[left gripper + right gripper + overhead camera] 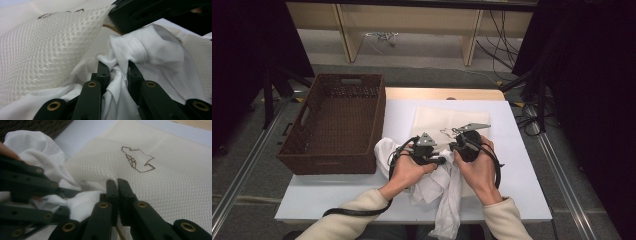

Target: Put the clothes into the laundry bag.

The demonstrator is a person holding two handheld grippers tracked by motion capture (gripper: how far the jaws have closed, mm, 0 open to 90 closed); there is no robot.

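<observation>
1. The white garment (pixel 437 182) lies bunched at the near middle of the white surface (pixel 522 165), one end hanging over the near edge at 6 o'clock.
2. A cream mesh bag (pixel 437 122) lies flat on the surface beyond the garment, at 12 o'clock from it; the garment's far part touches the bag's near edge.
3. The left gripper (pixel 439 161), held in the person's left hand (pixel 404 172), sits over the garment with its tips pointing toward 3 o'clock.
4. In the left gripper view its fingers (pixel 103 72) stand narrow, with a bunched fold of the white garment (pixel 140 53) pinched between them; the mesh bag (pixel 45 50) rises at 10 o'clock from them.
5. The right gripper (pixel 454 146), in the right hand (pixel 479 172), sits just beside the left one, at 2 o'clock from it, tips pointing toward 9 o'clock.
6. In the right gripper view its fingers (pixel 111 187) are pressed nearly together at the mesh bag's (pixel 170 177) near edge, and the bag's edge is gathered up to them there; they appear to pinch it.
7. A brown outline print (pixel 137 160) sits on the bag at 1 o'clock from those fingers.
8. The left gripper (pixel 65 193) shows at 9 o'clock in that view, against the white garment (pixel 37 143).
9. A dark woven basket (pixel 334 122) stands on the left part of the surface, at 10 o'clock from the grippers, near the garment.
</observation>
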